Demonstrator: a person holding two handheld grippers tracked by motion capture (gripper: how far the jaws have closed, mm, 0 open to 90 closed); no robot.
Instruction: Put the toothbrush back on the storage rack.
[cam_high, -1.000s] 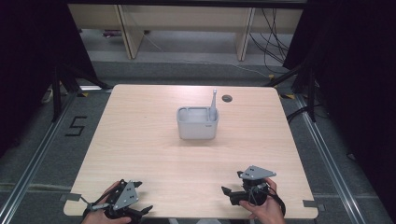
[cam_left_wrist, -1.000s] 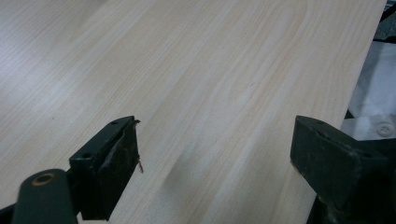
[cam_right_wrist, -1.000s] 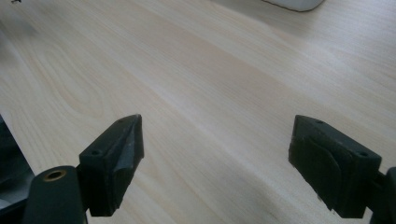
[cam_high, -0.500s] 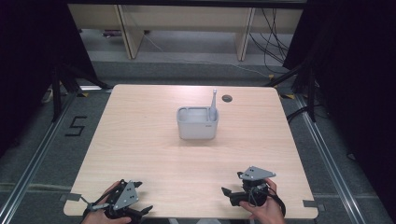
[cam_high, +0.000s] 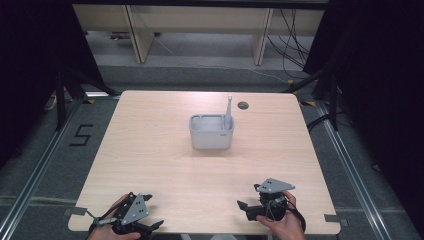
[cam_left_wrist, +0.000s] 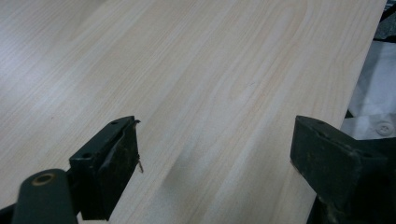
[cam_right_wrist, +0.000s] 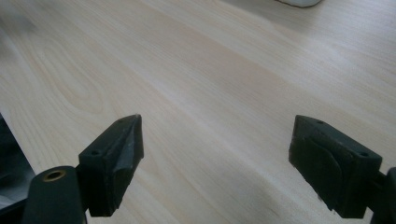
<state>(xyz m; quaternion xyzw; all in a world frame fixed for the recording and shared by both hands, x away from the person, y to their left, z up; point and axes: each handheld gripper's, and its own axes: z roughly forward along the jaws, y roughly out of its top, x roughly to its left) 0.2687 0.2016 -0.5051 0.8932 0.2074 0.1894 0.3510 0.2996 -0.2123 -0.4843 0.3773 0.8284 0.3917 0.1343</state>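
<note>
A light wooden table (cam_high: 160, 150) carries a grey rectangular container (cam_high: 211, 136) near its middle. A thin grey stick-like tool (cam_high: 229, 107) stands upright in the container's right end. My left gripper (cam_high: 145, 227) is held low at the table's near left edge, open with nothing between its jaws; in the left gripper view (cam_left_wrist: 215, 154) bare wood lies below it. My right gripper (cam_high: 246, 210) sits at the near right, pointing left, also open and empty (cam_right_wrist: 217, 149). The container's base (cam_right_wrist: 299, 2) just shows at the top of the right gripper view.
A dark round cable hole (cam_high: 243, 105) sits in the table's far right part. Pale furniture legs (cam_high: 262, 45) and cables (cam_high: 295, 45) lie on the floor beyond. A "5" mark (cam_high: 80, 135) is on the floor at left. Metal rails (cam_high: 350, 160) run along both sides.
</note>
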